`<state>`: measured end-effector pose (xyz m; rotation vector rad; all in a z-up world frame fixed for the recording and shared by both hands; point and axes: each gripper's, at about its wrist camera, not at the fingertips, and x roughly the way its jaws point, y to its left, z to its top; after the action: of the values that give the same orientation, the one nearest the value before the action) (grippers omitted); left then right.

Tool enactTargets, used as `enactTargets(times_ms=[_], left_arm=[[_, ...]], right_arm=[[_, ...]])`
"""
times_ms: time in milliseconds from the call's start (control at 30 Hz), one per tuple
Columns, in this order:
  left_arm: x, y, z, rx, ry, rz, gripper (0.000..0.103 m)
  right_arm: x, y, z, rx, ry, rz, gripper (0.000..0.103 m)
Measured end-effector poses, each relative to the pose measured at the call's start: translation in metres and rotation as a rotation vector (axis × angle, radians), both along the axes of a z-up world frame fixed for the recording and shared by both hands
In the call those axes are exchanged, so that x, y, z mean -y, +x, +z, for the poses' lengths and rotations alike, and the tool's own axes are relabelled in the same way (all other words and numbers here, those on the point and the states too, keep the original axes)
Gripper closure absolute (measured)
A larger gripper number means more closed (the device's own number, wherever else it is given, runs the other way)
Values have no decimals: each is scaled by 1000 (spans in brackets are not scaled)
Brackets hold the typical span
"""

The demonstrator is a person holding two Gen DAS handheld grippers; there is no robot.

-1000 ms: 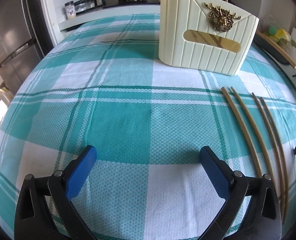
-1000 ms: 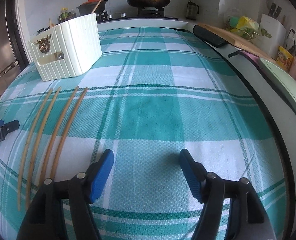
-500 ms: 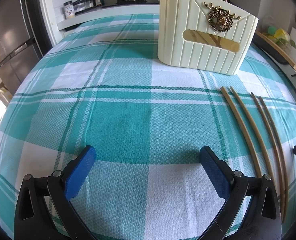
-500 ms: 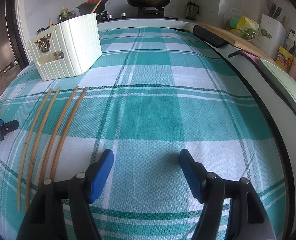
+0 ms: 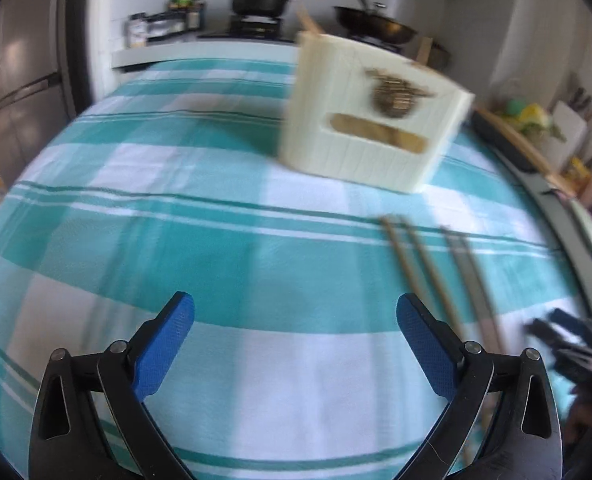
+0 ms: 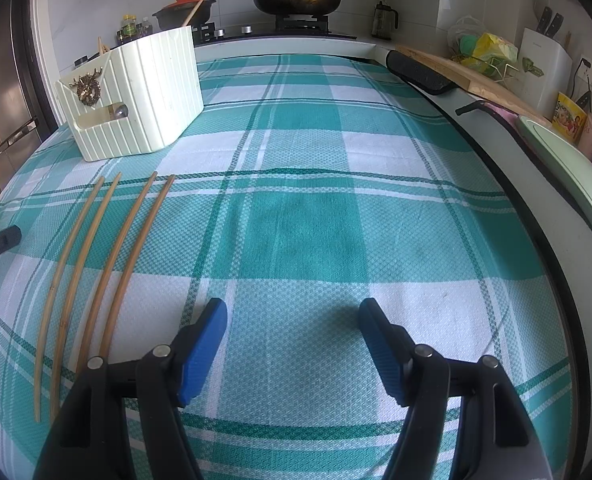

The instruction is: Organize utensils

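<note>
Since the earlier frame the left wrist view has swung and lifted: it is now smeared by motion, and the cream holder (image 5: 372, 120) sits lower and more central in it, while the right wrist view is unchanged. The left tongs (image 5: 295, 322) are spread wide with nothing between the blue pads; the right tongs (image 6: 293, 328) are likewise apart and empty, held over the teal checked cloth on the desk (image 6: 316, 220). Four chopsticks (image 6: 108, 264) lie side by side on the cloth, clear of the holder's front, between the two tongs and untouched by either. Nothing stands between them and the holder. In the left view the chopsticks (image 5: 436, 272) are blurred, their near ends are cut off behind the right-hand finger, and the right tongs appear only as a dark smear at the far right edge. The right view alone shows sharply the frying pan (image 6: 296, 0) on the hob, the knife block (image 6: 544, 64) and the wooden board (image 6: 468, 76) along the side worktop; the left view alone shows the refrigerator (image 5: 20, 92).
</note>
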<state>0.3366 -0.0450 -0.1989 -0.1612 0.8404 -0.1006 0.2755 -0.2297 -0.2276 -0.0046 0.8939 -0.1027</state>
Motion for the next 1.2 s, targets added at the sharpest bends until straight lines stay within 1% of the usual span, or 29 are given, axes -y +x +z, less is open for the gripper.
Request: enactTargets(times_ms=[67,100,167,233,300,333,367,433,467,500,533,567,600,733,800,933,1067,1100,1167,1200], left_arm=[[16,4,3,-12,12,-39,2],[28,6,3,-15,42,-48,2],[41,10,1,-16,76,-54,3],[53,14,-5,-32,108,-66,6],[65,19,-14,-67,152,-89,13],[66,19,-18,-79,167,-96,15],[71,19,-21,-83,196,-100,15],[72,15,-19,-68,208,-108,24],[73,13,-18,-63,205,-120,34],[73,11,-18,-55,211,-121,50],[73,8,-17,-47,219,-127,59],[74,7,-16,-43,222,-133,77],[74,5,-16,-42,229,-140,91],[66,-3,-15,-33,233,-142,94],[56,-5,-15,-36,240,-121,98],[25,-3,-16,-61,225,-49,98],[-12,-3,-15,-91,179,24,98],[-18,-3,-15,-94,174,37,98],[-29,-5,-15,-98,170,62,98],[-35,-7,-15,-98,164,73,98]], right_arm=[[0,0,0,0,0,0,33],[1,0,0,0,1,0,33],[0,0,0,0,0,0,33],[1,0,0,0,0,0,33],[0,0,0,0,0,0,33],[1,0,0,0,0,0,33],[1,0,0,0,0,0,33],[1,0,0,-1,0,0,33],[1,0,0,-1,0,0,33],[1,0,0,-1,0,0,33],[1,0,0,-1,0,0,33],[1,0,0,-1,0,0,33],[1,0,0,-1,0,0,33],[1,0,0,-1,1,1,33],[1,0,1,1,10,1,33],[-7,-2,6,7,13,29,33],[-31,-6,23,62,128,87,33],[-37,-4,25,61,144,109,33],[-51,2,25,47,152,151,38],[-57,5,23,32,145,166,46]])
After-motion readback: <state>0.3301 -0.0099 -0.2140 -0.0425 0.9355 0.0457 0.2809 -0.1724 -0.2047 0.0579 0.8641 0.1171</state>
